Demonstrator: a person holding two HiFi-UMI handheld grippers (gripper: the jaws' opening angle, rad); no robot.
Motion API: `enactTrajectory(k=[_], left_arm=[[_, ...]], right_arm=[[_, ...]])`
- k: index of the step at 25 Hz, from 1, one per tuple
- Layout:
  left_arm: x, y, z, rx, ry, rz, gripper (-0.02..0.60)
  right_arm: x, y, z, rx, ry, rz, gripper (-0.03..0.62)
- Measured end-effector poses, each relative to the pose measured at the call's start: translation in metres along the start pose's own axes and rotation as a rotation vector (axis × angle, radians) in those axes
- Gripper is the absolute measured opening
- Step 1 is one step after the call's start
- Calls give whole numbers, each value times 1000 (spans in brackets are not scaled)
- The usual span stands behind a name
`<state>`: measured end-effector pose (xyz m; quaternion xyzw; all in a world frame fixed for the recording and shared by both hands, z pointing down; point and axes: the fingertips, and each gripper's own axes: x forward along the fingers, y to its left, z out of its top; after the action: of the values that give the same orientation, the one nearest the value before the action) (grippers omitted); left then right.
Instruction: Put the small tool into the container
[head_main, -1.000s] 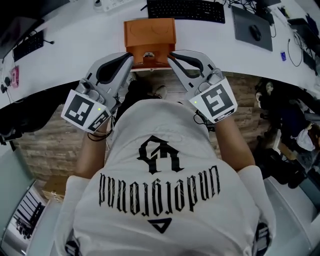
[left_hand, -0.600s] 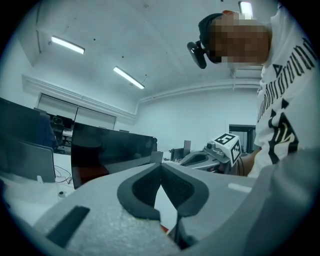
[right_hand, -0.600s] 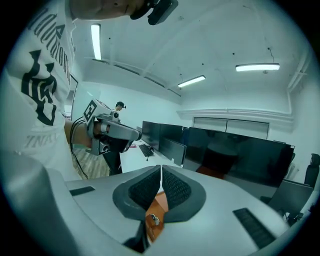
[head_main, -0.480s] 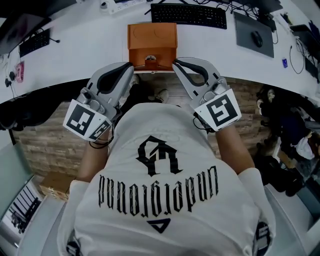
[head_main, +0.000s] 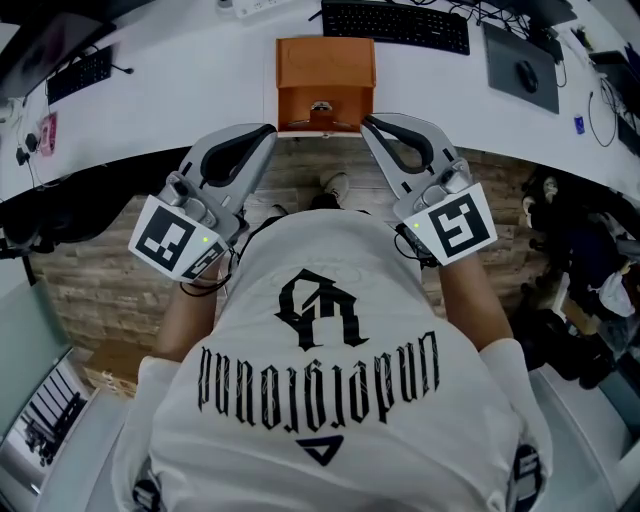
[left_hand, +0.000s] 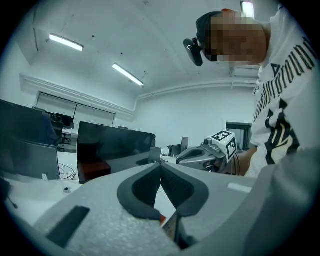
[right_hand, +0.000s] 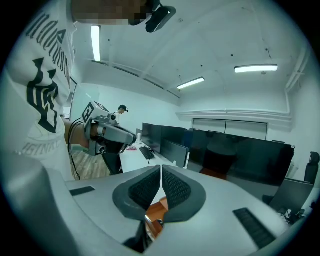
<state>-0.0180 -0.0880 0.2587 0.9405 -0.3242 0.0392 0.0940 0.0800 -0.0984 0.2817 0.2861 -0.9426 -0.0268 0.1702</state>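
An orange box (head_main: 325, 65) with a small metal latch (head_main: 320, 106) on its near face stands at the front edge of the white desk (head_main: 180, 90). My left gripper (head_main: 270, 131) is just off the box's near left corner, and my right gripper (head_main: 366, 122) just off its near right corner. Both are shut with nothing between the pads. In the left gripper view the left gripper (left_hand: 161, 165) has its pads meeting at the tip, and a bit of orange shows below them. The right gripper (right_hand: 160, 168) looks the same in its own view. No small tool is visible.
A black keyboard (head_main: 395, 20) lies behind the box. A grey mouse pad with a mouse (head_main: 520, 70) is at the right, and another keyboard (head_main: 75, 70) at the left. The desk's curved edge runs right in front of me. Bags (head_main: 580, 250) sit on the floor at the right.
The head view has shifted, so the box now sits further right and higher. Both grippers have drawn back a little from the box's front corners and stay shut.
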Motion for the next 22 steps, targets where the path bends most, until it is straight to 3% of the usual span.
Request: enactTrajectory(k=[7,22], left_arm=[[-58,-4,-3,47,13,-47,15],[-184,-42,-37,25,17,-172,15]], right_arm=[[2,41,18,26,6,-86,21],[0,175,39,36,26,-194,21]])
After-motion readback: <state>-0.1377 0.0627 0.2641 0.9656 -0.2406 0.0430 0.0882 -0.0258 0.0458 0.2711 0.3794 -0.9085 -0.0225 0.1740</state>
